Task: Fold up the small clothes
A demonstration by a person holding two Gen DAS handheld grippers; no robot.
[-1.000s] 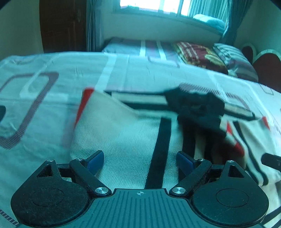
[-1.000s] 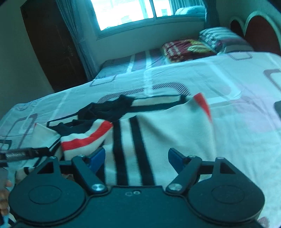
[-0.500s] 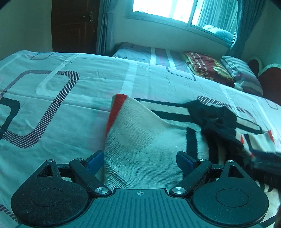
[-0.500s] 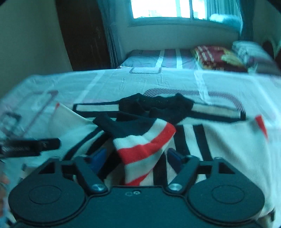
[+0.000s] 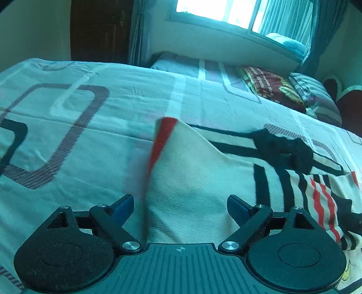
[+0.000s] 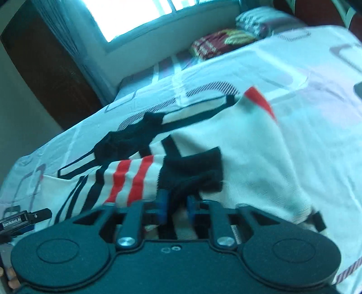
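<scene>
Since half a second ago the right gripper [image 6: 176, 207] has drawn its blue pads [image 6: 161, 203] nearly together on the black cuff [image 6: 192, 174] of the striped sleeve [image 6: 133, 178], which now lies stretched sideways to the left instead of peaking up between open fingers. How much cloth sits between the pads is hidden by the black fold bunched over them, and the whole right view is tilted and smeared with motion.

Nearest the left camera, the left gripper [image 5: 179, 208] stands wide open, its blue fingertips [image 5: 123, 207] apart on either side of a raised fold of the cream knit sweater [image 5: 192, 181], gripping nothing. That fold rises to a blurred point edged in red; its lower end is cut off behind the gripper body. The knit shows a fine ribbed weave, with broad black bands and thinner red stripes further right, where the sleeve crumples at the frame edge.

Beyond lies the sweater's black collar [image 5: 282, 147], a soft rumpled lump. All of it rests on a smooth bedsheet [image 5: 67, 113] printed with rounded rectangles. Farther back are a dark red folded blanket [image 5: 271, 88], a striped pillow [image 5: 316, 97] and the bright window [image 5: 237, 13] between curtains.
</scene>
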